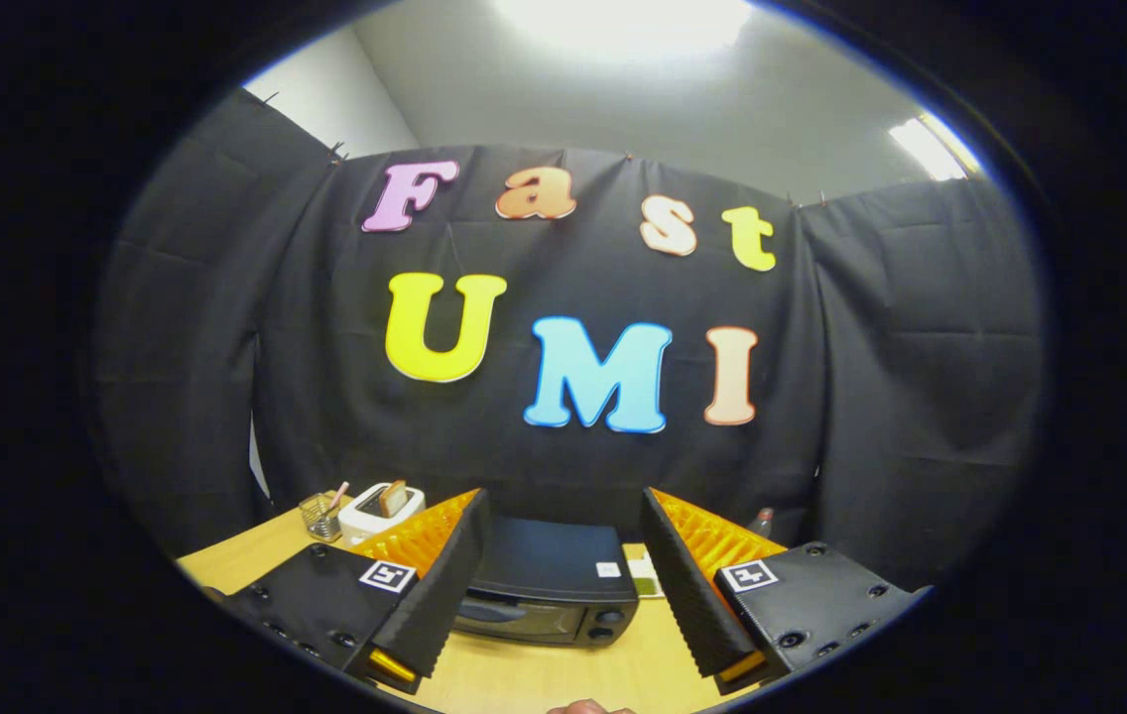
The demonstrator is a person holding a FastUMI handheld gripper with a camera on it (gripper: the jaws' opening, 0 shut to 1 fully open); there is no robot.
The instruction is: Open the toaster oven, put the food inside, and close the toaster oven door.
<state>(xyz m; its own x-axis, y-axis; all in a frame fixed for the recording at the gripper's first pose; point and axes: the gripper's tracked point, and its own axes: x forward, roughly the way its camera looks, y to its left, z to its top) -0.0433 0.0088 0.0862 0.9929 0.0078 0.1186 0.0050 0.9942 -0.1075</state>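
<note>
A black toaster oven [552, 585] stands on the wooden table [544, 674], its door closed, with knobs at its right end. It sits just ahead of my gripper [563, 580], framed by the two fingers. The gripper is open, with nothing between its fingers, held above the table and apart from the oven. The food is too small to tell apart here.
A white pop-up toaster [380, 511] with a slice of bread in it stands to the oven's left, next to a wire cup [321, 516] of utensils. A small dark item [762, 521] shows behind the right finger. A fingertip of a person [588, 707] is near the table's front edge.
</note>
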